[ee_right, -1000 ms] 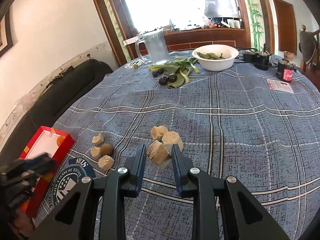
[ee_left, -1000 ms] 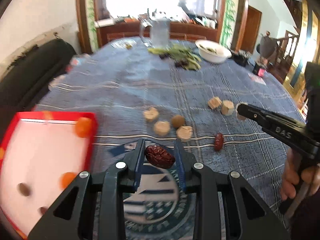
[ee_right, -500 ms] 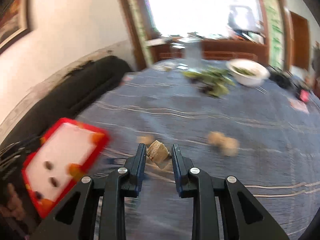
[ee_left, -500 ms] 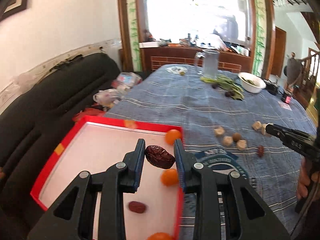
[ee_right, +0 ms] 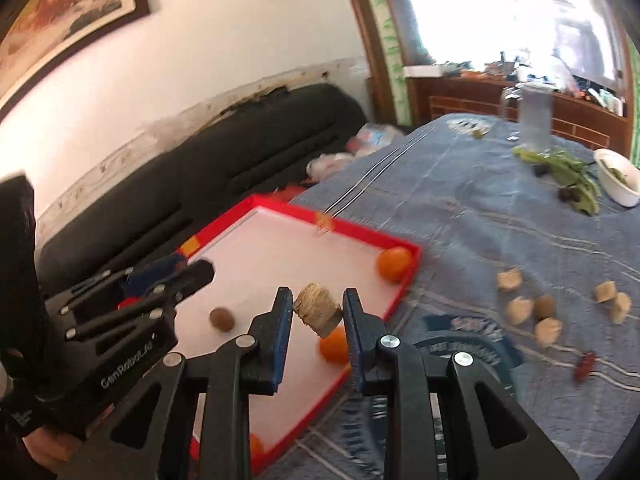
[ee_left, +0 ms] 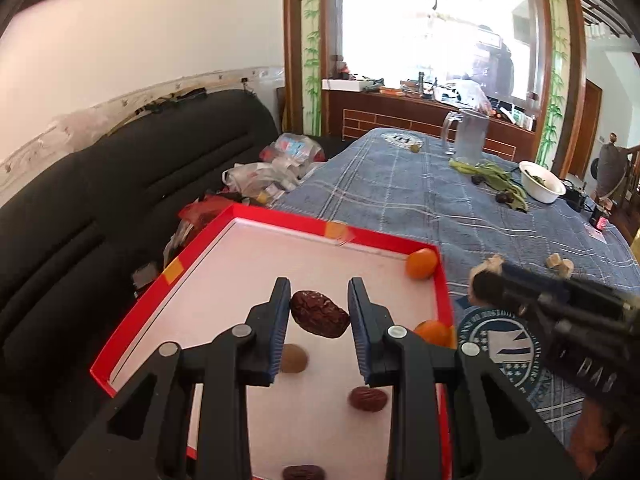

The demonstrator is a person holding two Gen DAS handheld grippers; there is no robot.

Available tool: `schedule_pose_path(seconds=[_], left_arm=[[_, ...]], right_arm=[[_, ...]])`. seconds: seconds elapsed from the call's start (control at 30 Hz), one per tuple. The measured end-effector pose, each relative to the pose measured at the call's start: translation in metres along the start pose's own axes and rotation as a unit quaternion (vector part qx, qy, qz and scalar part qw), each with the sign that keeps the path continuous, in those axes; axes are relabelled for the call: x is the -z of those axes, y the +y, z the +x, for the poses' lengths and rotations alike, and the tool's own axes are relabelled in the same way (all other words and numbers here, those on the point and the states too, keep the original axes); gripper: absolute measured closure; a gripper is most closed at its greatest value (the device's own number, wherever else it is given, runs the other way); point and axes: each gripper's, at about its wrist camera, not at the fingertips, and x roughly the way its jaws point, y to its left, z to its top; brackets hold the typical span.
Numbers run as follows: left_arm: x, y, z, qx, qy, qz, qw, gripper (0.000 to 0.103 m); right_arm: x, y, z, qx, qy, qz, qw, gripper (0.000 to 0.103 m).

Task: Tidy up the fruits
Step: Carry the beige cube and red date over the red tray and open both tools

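Left wrist view: we saw the left gripper (ee_left: 319, 312) clamped on a wrinkled red date (ee_left: 319, 318) above the red tray (ee_left: 384, 240), which held oranges and more dates. Right wrist view: the right gripper (ee_right: 316, 312) gripped a tan fruit chunk (ee_right: 317, 310) over the tray's near edge, loose chunks (ee_right: 532, 312) on the blue tablecloth (ee_right: 480, 208)

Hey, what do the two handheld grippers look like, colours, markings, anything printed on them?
Both are matte black plastic with cut-out, triangulated frames and silver pivot bolts. The left gripper and right gripper each carry blue ribbed pads on the inner finger faces. White lettering reads "GenRobot.AI" on the left one's side and "DAS" on the right's. No cables show.
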Motion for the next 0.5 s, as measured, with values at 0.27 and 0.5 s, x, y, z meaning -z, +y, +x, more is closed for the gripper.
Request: schedule_pose_path(seconds=[0.27,0.5], left_arm=[[0.008,0.028,0.004,-0.017,0.005,-0.025,0.9995,0.072],[0.014,0.044,0.009,-0.023,0.011,-0.044,0.9987,0.072]], right_arm=[[0.019,0.025,0.031,-0.011,0.046,-0.024,0.999,0.078],[0.027,0.035,0.040,-0.006,0.061,-0.035,0.997,0.078]])
